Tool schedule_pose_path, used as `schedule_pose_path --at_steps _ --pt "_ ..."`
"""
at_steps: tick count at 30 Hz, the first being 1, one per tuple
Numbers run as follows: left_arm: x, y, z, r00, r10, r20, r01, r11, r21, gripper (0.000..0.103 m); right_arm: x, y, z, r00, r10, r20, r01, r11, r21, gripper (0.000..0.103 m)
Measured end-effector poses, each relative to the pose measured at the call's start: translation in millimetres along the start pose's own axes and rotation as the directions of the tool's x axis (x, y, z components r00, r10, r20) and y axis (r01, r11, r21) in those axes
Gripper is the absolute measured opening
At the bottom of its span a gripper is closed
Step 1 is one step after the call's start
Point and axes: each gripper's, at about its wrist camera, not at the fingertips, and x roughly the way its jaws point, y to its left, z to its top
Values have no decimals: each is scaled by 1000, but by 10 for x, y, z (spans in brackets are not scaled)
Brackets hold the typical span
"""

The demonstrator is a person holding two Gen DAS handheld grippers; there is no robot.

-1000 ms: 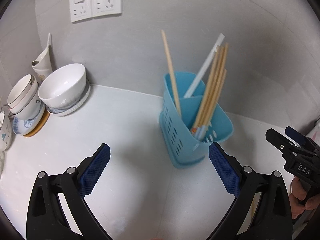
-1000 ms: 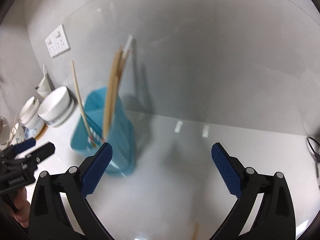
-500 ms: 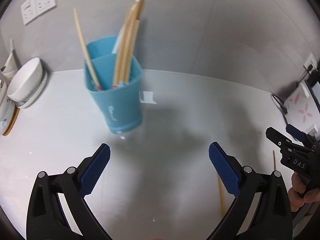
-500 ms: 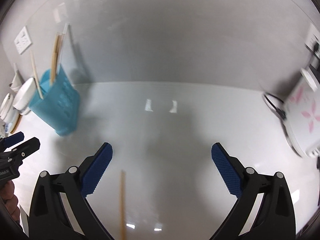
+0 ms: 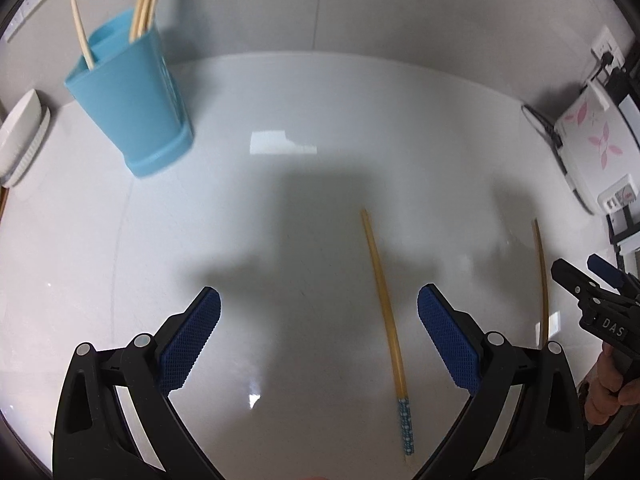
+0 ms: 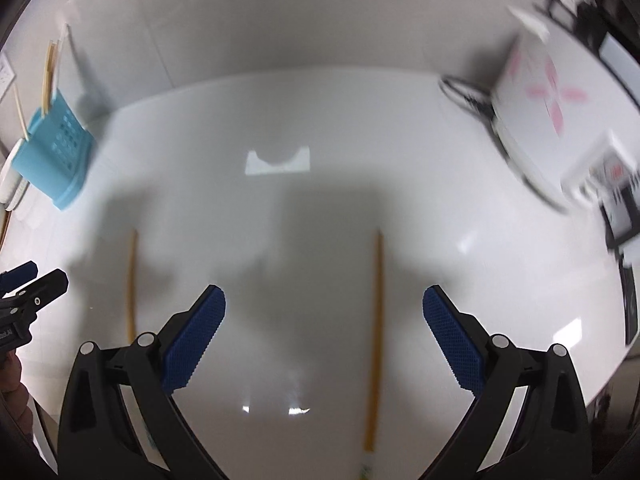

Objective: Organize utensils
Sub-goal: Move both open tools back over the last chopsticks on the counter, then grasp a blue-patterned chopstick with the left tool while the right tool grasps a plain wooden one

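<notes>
Two loose chopsticks [image 5: 386, 312] [image 6: 376, 320] left: with both wide-open, empty grippers [image 5: 318, 340] [image 6: 324, 338], straddle mid-shaft, pinch squarely, carry to blue holder [image 5: 130, 100].

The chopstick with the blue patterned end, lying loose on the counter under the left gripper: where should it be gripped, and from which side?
Probably along the bare wooden shaft of the chopstick, from straight above. It lies flat on the white counter, running away from the camera, so the open left gripper would need to close across its width, one finger on each long side.
</notes>
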Motion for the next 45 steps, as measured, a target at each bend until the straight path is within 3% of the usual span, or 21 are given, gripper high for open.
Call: schedule_pose_path --at_steps 12,21,25,28,36,39,42,45 --pt "290 -378 -377 993 50 -111 -47 998 32 97 214 -255 -438 983 -13 -182 15 1000 10 76" --pt "368 -434 -492 984 85 -159 -85 996 11 95 347 -248 -467 966 -23 -259 18 1000 -22 59" --pt "403 -439 -539 976 106 -190 -107 994 8 89 397 -255 -466 960 -21 -279 16 1000 -19 52" --pt "461 -440 -554 966 113 -233 -118 993 -6 81 412 -241 -478 957 -16 -291 14 1000 -10 47" --pt "457 -448 -567 962 107 -251 -112 994 -4 63 394 -201 -458 955 -5 -295 5 1000 0 29" --pt "469 -525 -566 959 111 -261 -118 993 -9 46 368 -202 -468 954 -4 -299 5 1000 2 21" --pt "453 -537 -549 955 122 -271 -127 992 -3 11 374 -193 -491 953 -3 -305 7 1000 13 6" --pt "457 -557 -554 954 135 -269 -139 990 3 7 377 -204 -484 950 4 -312 5 1000 28 6"
